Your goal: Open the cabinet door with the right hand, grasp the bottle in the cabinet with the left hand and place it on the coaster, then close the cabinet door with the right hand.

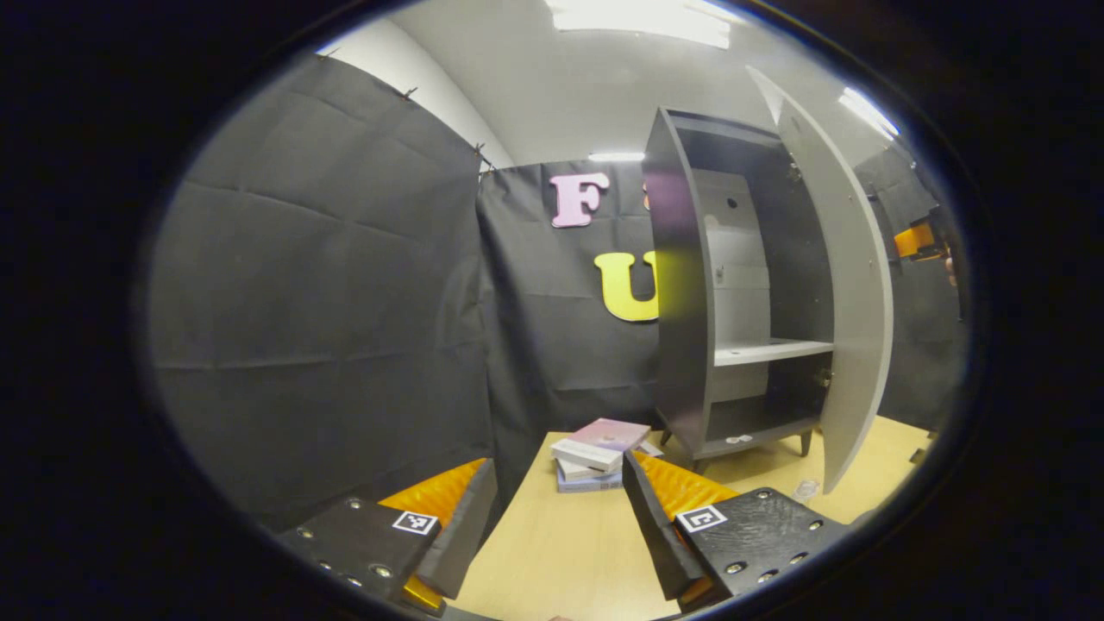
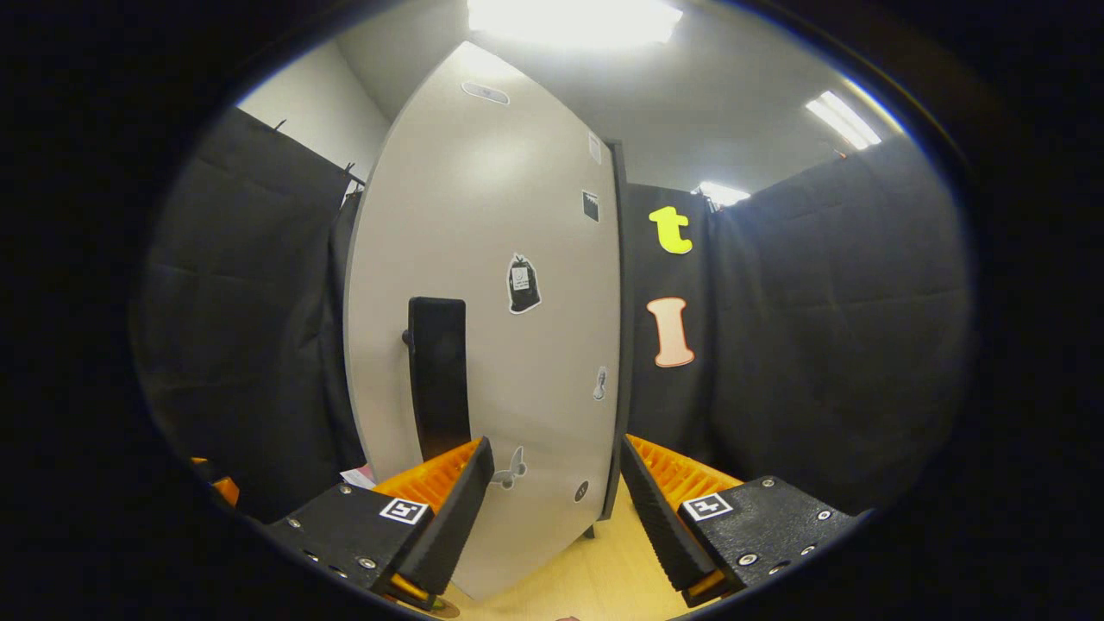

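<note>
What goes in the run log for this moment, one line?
door: open | cabinet: no bottle visible inside | left gripper: open, empty | right gripper: open, facing door, handle ungrasped

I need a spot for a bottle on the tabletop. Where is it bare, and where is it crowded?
Bare tabletop lies between the stack of books and the open left gripper, and between the cabinet feet and the open cabinet door. It is crowded at the books. The open right gripper faces the door's handle.
</note>
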